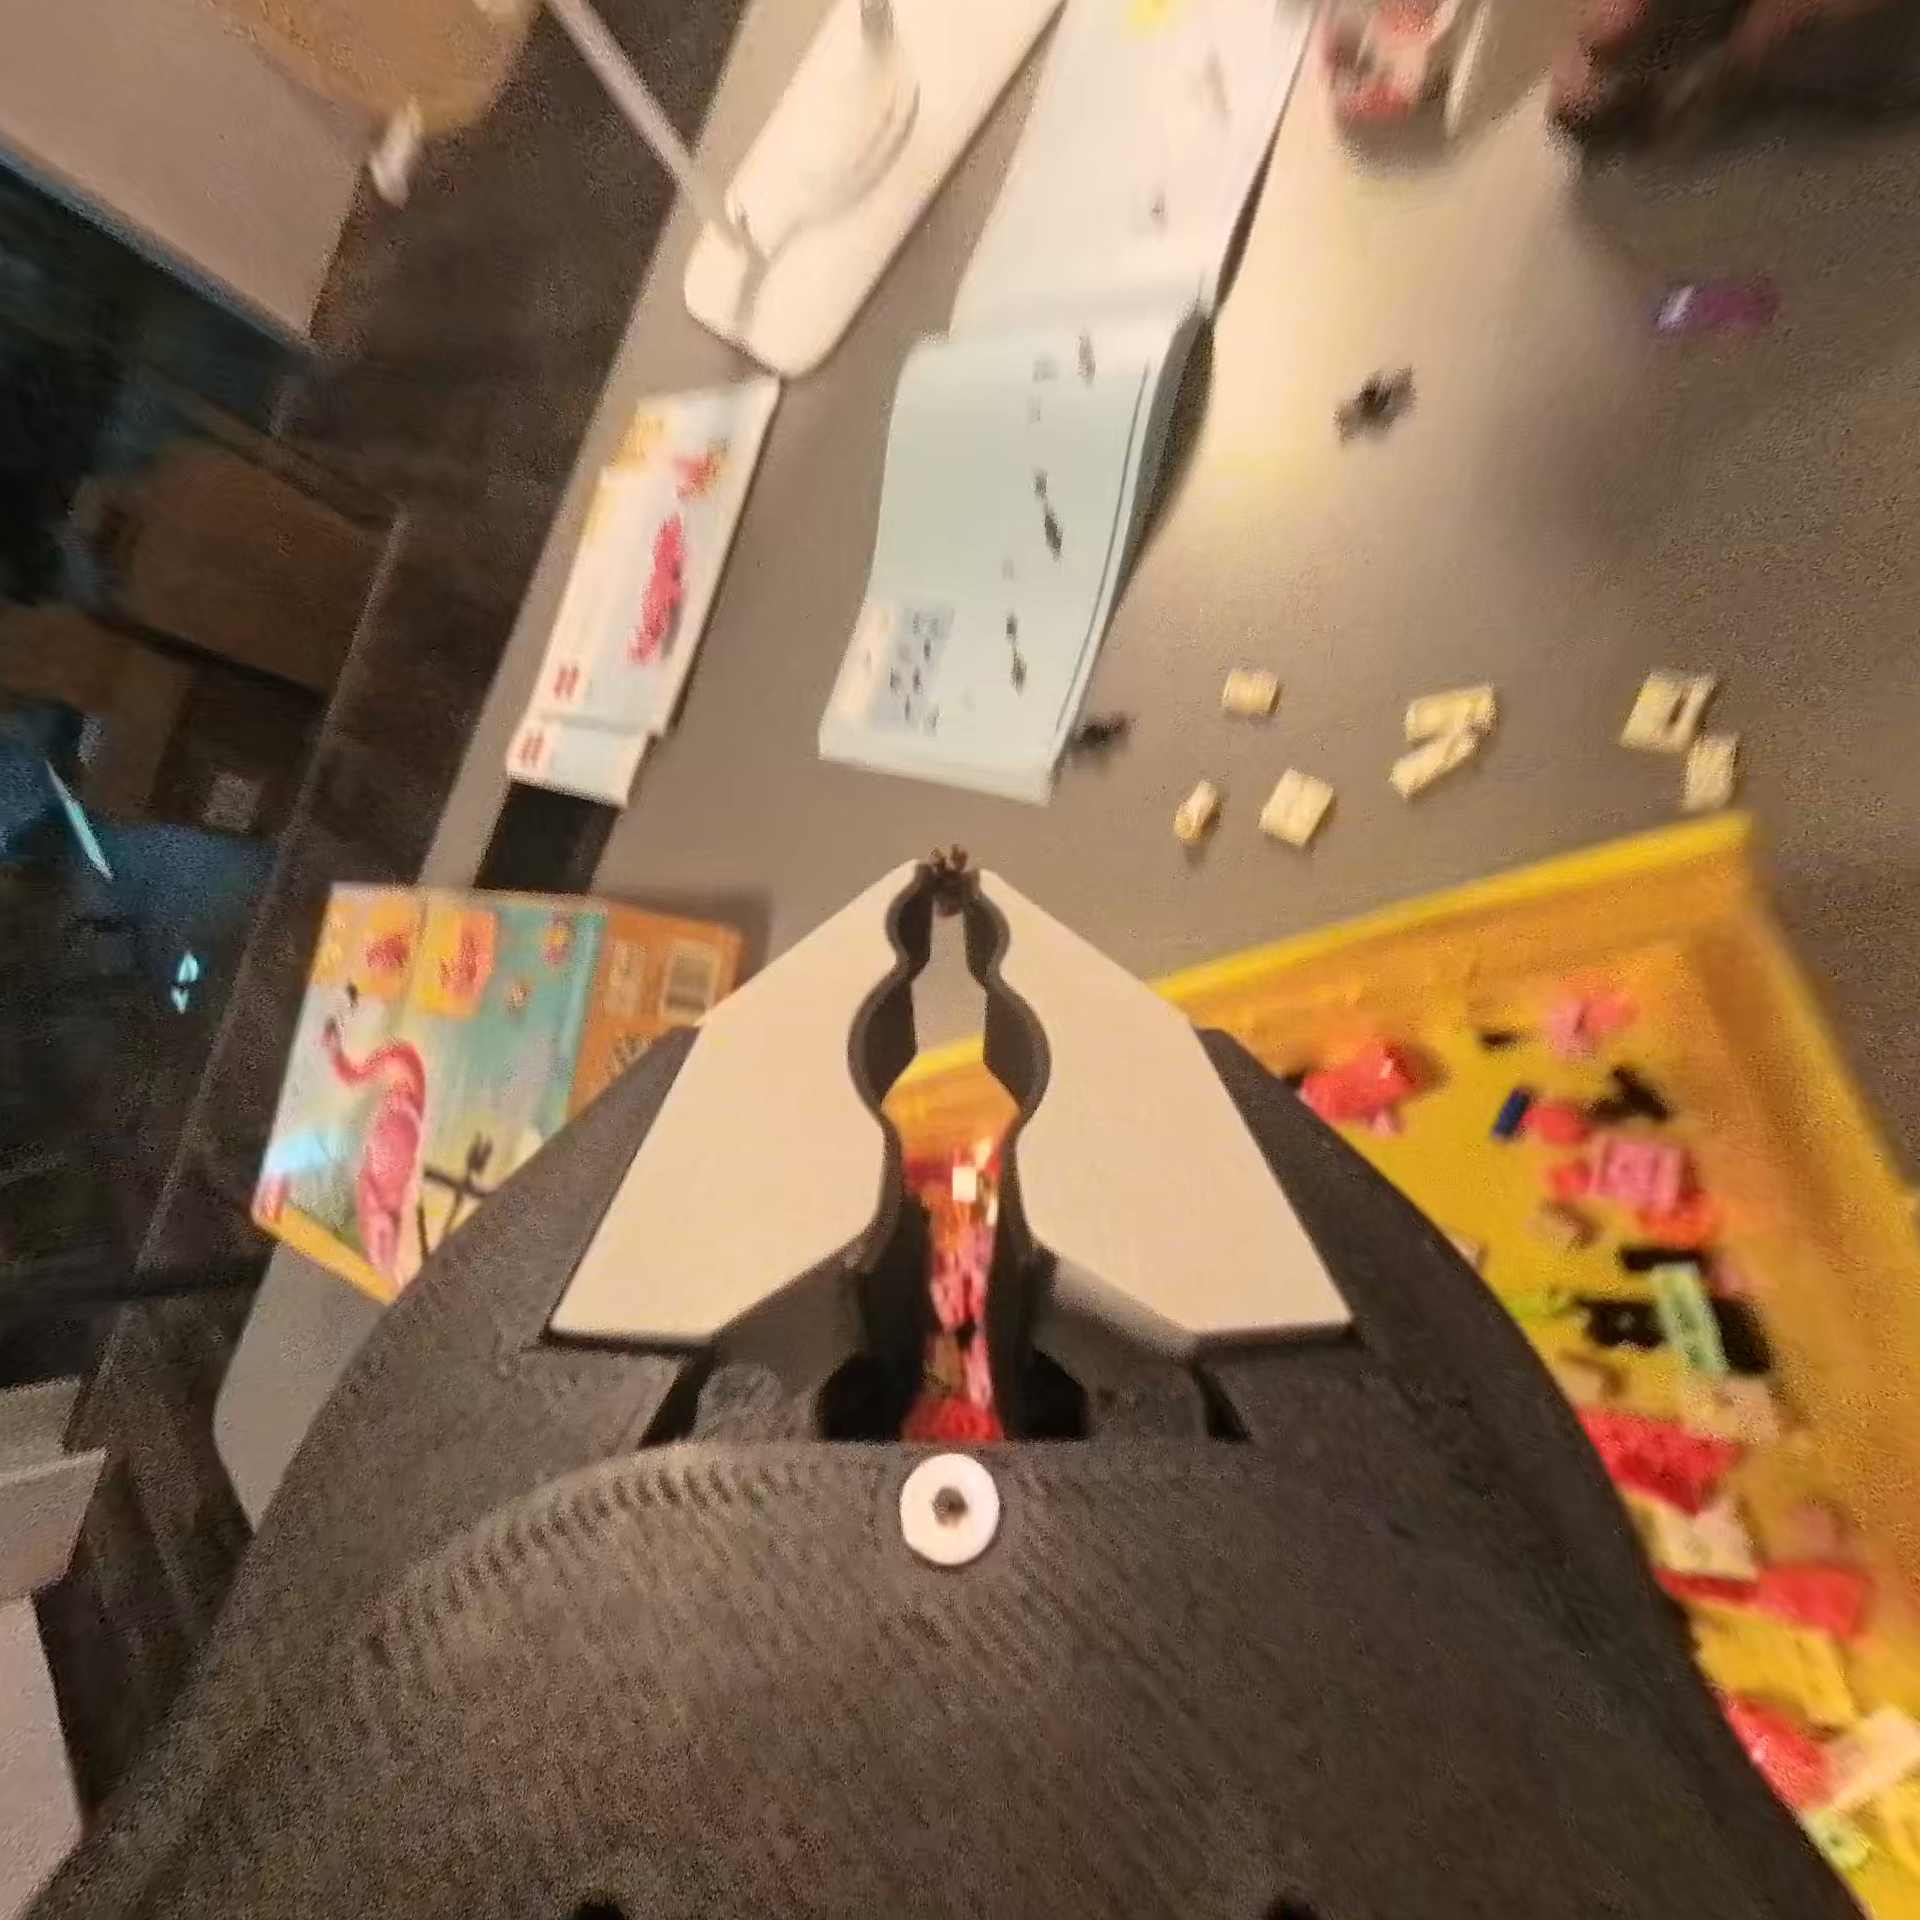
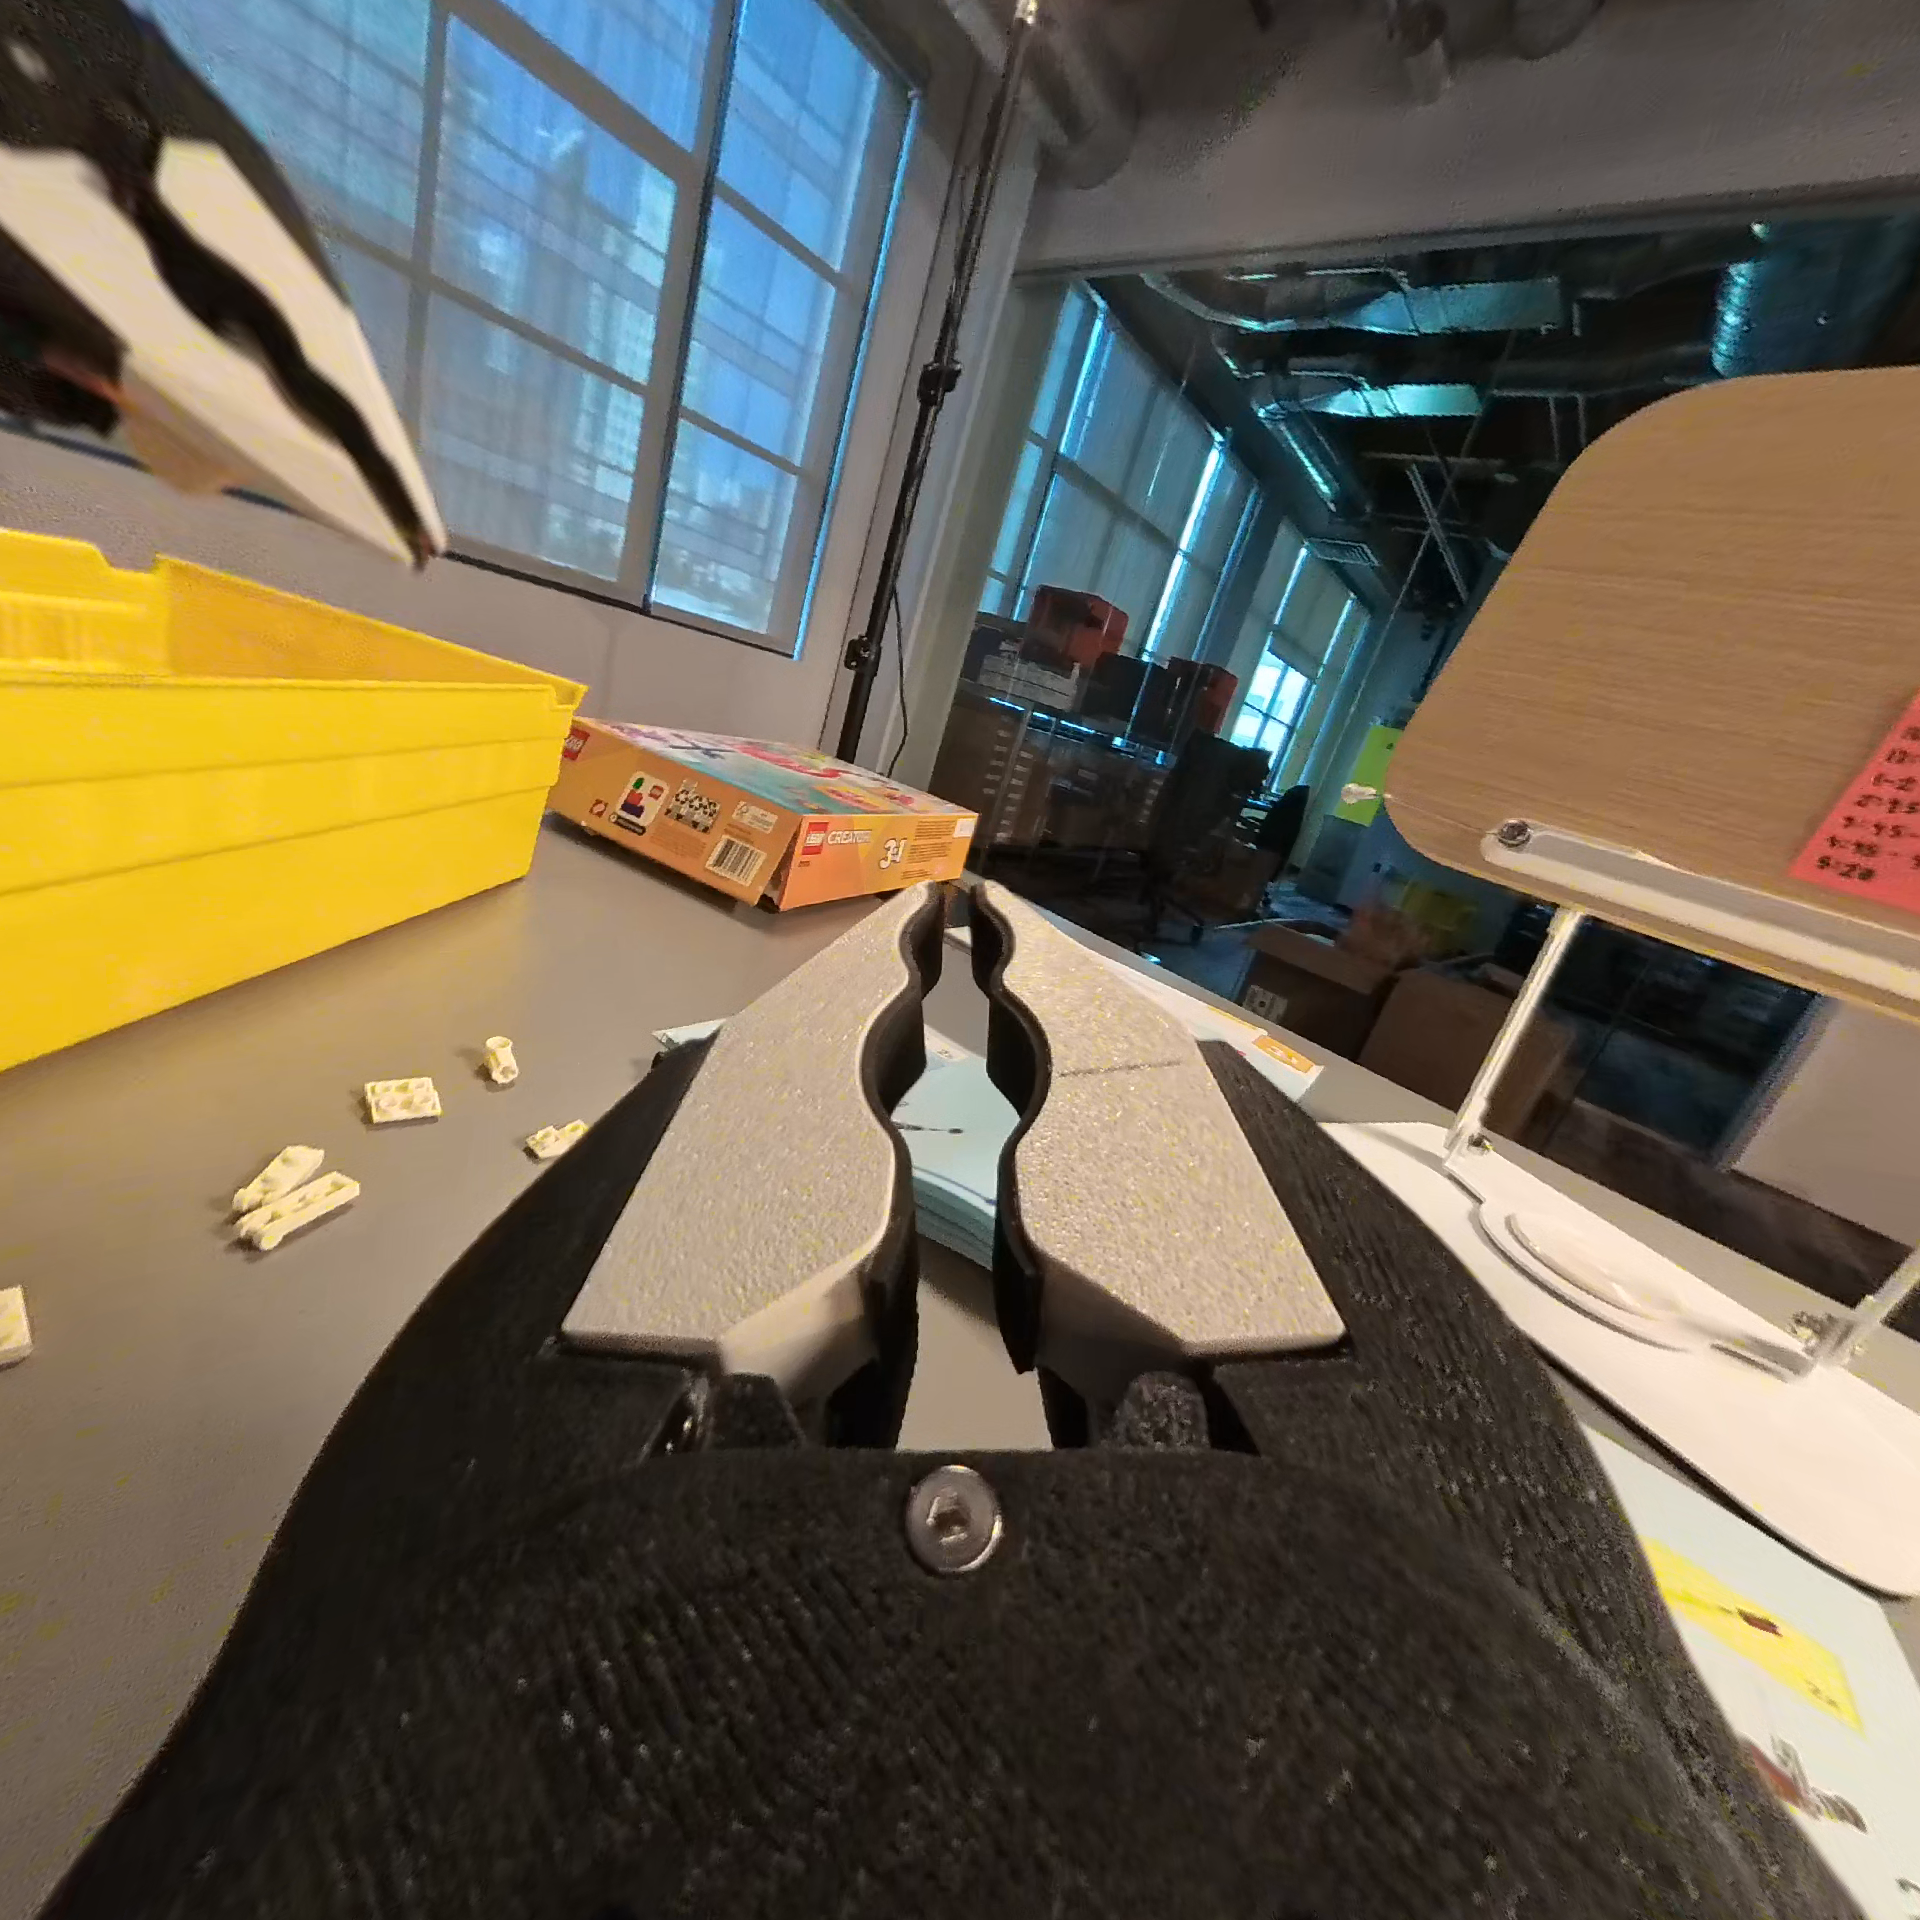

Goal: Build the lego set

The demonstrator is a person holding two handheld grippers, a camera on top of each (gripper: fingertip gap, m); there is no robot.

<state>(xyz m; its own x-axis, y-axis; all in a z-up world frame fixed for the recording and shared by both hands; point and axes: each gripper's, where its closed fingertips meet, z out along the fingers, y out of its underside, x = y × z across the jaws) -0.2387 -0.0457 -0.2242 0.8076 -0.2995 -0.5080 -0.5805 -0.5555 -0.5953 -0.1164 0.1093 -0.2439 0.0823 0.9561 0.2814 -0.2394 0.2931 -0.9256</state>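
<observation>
A tiny dark brown piece [image 1: 948, 871] sits pinched at the very tips of the left gripper [image 1: 948, 883], raised above the grey table [image 1: 1455, 520] near the yellow tray [image 1: 1455, 894] of bricks. The right gripper [image 2: 956, 904], low over a pale blue booklet [image 2: 951, 1164], has its fingers nearly together with nothing between them.

A grey table [image 2: 312, 1403] stands before big blue-lit grid windows [image 2: 644, 312], with exposed ceiling ducts [image 2: 1455, 312] overhead.
</observation>
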